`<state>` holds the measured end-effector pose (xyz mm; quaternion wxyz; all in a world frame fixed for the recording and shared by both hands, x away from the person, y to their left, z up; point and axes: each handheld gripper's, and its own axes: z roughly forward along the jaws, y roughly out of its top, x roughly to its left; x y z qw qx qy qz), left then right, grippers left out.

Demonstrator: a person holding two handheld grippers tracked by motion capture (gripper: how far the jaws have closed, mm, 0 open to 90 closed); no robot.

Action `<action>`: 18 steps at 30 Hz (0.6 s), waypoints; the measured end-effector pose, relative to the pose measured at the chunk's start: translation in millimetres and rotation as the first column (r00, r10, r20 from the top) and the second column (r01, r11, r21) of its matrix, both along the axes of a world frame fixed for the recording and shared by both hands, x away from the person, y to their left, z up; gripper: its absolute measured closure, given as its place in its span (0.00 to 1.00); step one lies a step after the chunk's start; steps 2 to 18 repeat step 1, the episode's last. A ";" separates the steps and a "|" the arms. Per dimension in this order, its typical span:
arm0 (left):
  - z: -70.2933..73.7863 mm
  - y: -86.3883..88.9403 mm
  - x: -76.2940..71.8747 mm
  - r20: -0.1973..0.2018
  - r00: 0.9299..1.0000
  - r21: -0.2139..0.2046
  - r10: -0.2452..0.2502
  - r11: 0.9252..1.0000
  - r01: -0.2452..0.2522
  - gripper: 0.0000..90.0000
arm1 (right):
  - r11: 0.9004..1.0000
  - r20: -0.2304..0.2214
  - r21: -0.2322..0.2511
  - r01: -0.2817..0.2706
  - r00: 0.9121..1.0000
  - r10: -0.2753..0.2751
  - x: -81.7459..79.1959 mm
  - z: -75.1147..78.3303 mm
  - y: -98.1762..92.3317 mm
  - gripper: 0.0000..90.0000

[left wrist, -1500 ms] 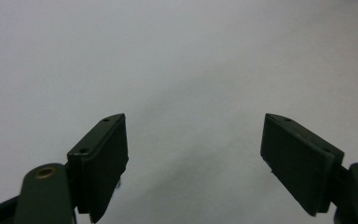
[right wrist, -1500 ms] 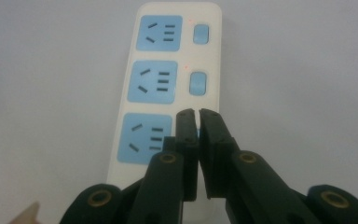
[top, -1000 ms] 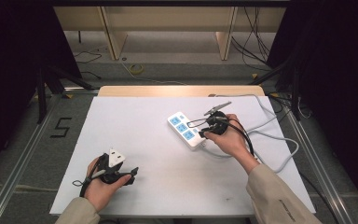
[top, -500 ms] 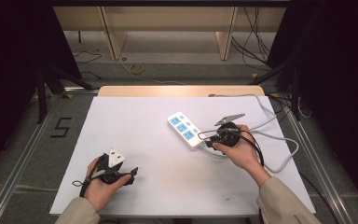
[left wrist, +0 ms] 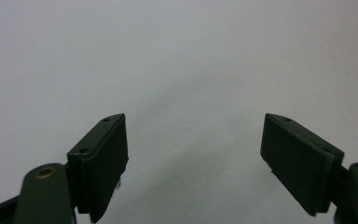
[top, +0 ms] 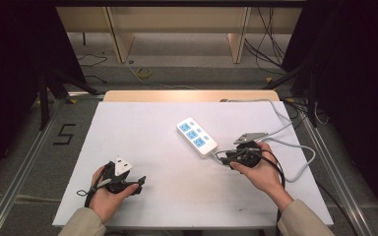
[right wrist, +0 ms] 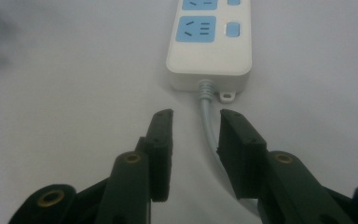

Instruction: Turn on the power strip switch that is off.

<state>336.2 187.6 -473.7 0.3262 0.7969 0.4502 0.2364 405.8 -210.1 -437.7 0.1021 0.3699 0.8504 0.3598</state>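
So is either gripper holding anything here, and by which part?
Nothing is held: left gripper open over bare table; right gripper open, straddling the power strip cable.

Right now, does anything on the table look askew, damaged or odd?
Nothing stands out. The power strip lies flat and intact, set diagonally on the table, its cable looping off to the right edge. No damage visible.

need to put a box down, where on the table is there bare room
The broad left half of the white table, between its far edge and the left gripper, is bare, as is the near middle strip. The right side is crowded: power strip, its grey cable, and the right gripper.
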 end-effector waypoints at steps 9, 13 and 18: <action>0.1 0.2 0.1 0.001 1.000 0.000 0.000 1.000 0.000 0.25 | 1.000 -0.001 0.003 -0.001 1.000 0.001 -0.8 0.1 -0.2 0.73; 0.1 0.2 0.1 0.001 1.000 0.000 0.000 1.000 0.000 0.25 | 1.000 -0.001 0.003 -0.001 1.000 0.001 -0.8 0.1 -0.2 0.73; 0.1 0.2 0.1 0.001 1.000 0.000 0.000 1.000 0.000 0.25 | 1.000 -0.001 0.003 -0.001 1.000 0.001 -0.8 0.1 -0.2 0.73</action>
